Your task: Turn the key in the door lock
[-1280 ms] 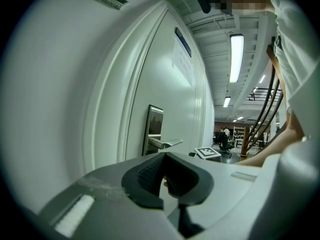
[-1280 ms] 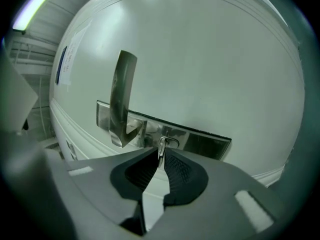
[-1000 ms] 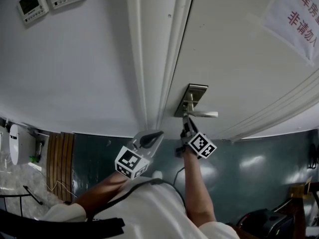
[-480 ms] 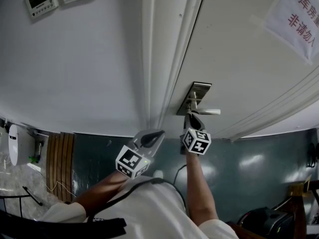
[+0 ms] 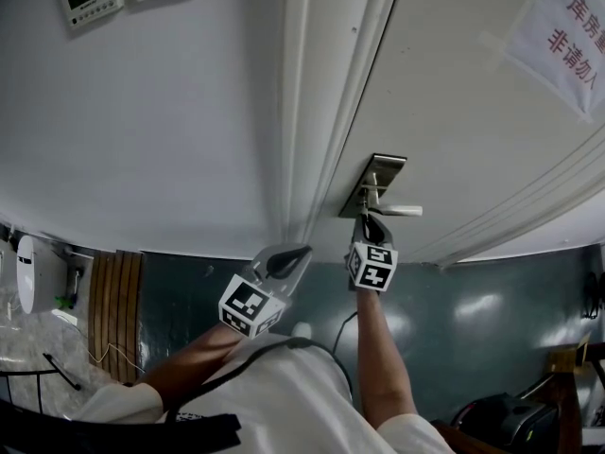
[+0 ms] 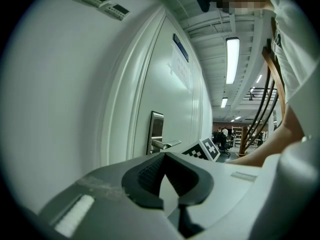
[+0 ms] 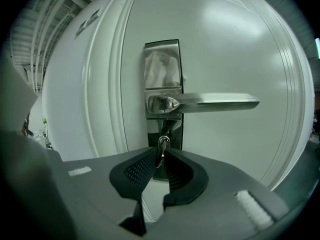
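Was just a plain white door [image 5: 454, 112] doing all the carrying here. Had a shiny metal lock plate [image 7: 162, 64] fixed upright on it, close to the frame side. Carried a lever handle [image 7: 215, 103] on that plate, sticking out level to the right. Held a key [image 7: 163, 145] in the keyhole just under the handle. Also wore a paper notice [image 5: 567, 31] with red print, taped higher up. Stood over a dark glossy floor [image 5: 473, 320], with a slatted wooden panel [image 5: 113, 310] off to the left.
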`<state>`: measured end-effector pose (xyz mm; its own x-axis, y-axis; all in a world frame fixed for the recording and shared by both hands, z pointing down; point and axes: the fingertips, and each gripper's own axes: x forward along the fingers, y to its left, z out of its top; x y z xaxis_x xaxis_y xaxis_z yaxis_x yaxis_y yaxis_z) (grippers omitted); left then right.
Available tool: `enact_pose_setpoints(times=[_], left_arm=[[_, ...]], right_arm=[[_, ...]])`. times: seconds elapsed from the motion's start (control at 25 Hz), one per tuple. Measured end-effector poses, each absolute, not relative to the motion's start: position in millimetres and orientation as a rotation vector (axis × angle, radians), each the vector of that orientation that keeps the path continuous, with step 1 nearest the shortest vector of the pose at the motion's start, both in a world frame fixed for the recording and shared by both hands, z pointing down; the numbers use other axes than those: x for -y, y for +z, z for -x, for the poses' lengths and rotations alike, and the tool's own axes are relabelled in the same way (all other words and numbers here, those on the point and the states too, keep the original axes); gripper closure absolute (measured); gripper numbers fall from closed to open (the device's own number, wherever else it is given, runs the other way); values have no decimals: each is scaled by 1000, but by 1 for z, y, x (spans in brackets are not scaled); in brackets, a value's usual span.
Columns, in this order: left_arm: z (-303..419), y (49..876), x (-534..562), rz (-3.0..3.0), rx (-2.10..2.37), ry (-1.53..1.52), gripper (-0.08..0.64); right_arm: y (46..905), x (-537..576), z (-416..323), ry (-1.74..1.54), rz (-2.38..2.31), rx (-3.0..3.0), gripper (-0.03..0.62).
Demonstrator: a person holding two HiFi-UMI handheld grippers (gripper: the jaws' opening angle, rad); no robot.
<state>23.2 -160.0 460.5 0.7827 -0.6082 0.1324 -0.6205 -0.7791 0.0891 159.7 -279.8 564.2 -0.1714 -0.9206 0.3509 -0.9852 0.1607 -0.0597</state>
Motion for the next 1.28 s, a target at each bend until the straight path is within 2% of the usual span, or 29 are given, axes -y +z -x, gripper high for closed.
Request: enact_pose_setpoints(times=[1.12, 1.28], left_arm=[[-24, 460, 158, -2849, 994, 144, 555], [-25, 459, 158, -2851, 995, 145, 555]], right_arm=[[564, 280, -152, 54, -1688, 2038, 531], [565, 280, -150, -71, -1622, 1972, 528]])
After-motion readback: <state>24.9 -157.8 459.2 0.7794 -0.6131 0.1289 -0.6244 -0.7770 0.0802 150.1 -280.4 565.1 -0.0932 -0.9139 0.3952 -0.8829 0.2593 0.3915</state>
